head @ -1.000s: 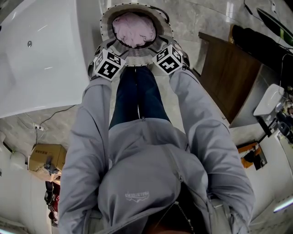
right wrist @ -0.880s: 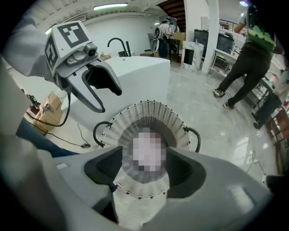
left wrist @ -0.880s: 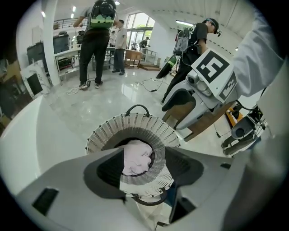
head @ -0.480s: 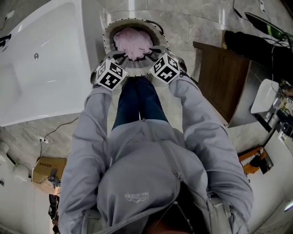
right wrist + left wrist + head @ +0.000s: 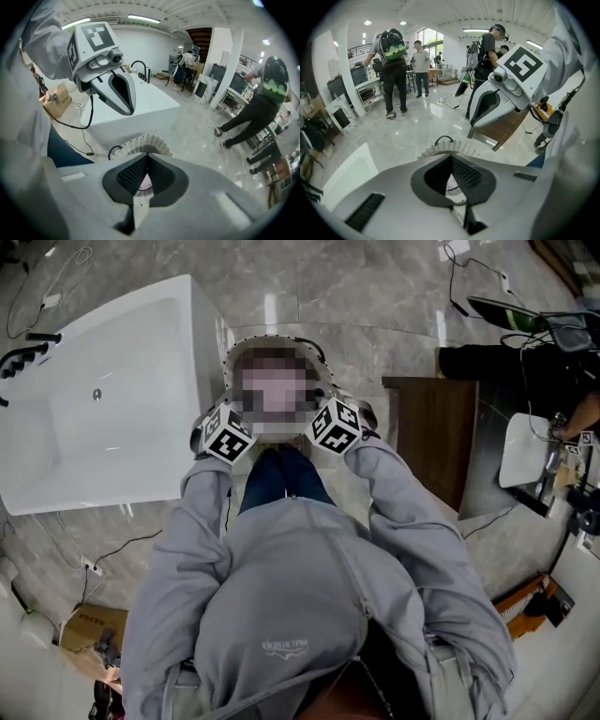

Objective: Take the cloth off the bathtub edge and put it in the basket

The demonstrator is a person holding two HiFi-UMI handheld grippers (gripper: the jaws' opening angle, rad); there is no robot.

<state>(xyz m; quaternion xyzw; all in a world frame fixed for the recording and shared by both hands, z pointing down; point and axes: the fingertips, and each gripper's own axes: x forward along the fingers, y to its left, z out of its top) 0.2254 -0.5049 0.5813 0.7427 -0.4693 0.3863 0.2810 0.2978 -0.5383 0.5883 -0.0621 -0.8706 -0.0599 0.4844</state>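
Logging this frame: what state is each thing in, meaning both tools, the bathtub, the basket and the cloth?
left tool, jaws just closed, shut on nothing.
right tool, jaws just closed, shut on nothing.
bathtub, no cloth on the edge that shows.
basket, upright on the floor beside the bathtub, below both tools.
cloth, in the basket, only glimpsed past the right tool's jaws.

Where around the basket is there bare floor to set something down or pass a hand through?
Bare marble floor lies beyond the basket, between the bathtub and the wooden table. The bathtub's inside is bare too. It is crowded right of the table, with equipment, and at lower left, where a cardboard box sits.
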